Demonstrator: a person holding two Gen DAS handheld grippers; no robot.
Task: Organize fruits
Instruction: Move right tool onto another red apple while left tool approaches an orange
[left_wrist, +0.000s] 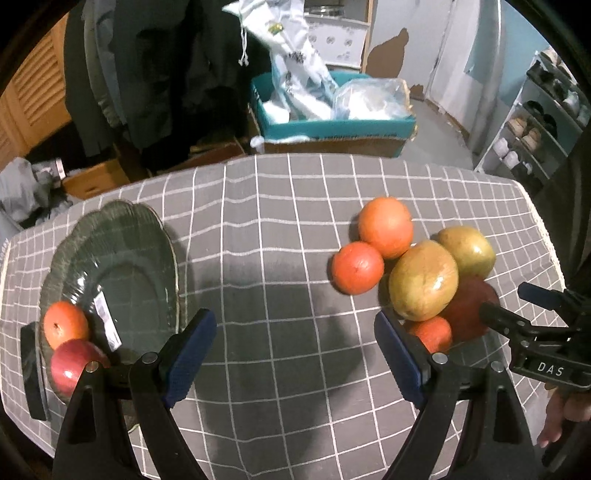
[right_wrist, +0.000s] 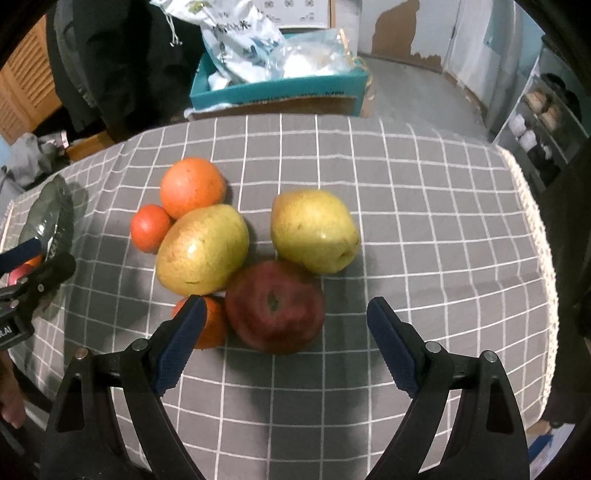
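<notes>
Reaching in for the next fruit to carry to the green plate (left_wrist: 110, 254), by the look of it. Right gripper (right_wrist: 284, 332) spread wide and empty, tilted down over the red apple (right_wrist: 275, 306), which lies between the jaws but untouched. Left gripper (left_wrist: 295, 350) likewise spread, gripping nothing, over bare checked cloth (left_wrist: 277, 221) between plate and pile.

On the plate already: one orange (left_wrist: 65, 323) and one red apple (left_wrist: 75, 363), at its near rim. Well right of the plate, the pile: two yellow-green pears (right_wrist: 202, 249) (right_wrist: 314, 230), a large orange (right_wrist: 192, 186), a smaller one (right_wrist: 150, 228), another small orange (right_wrist: 207, 325) tucked against the apple.

Next call: lower squarely and close on the apple alone. Crowded though; the left finger (right_wrist: 183, 339) lies over that tucked orange, the pear leaning on the apple's far side. Could nudge neighbours rolling.

Beyond the table: a teal box (left_wrist: 332, 125) of bags, a shoe rack (left_wrist: 535, 122).
</notes>
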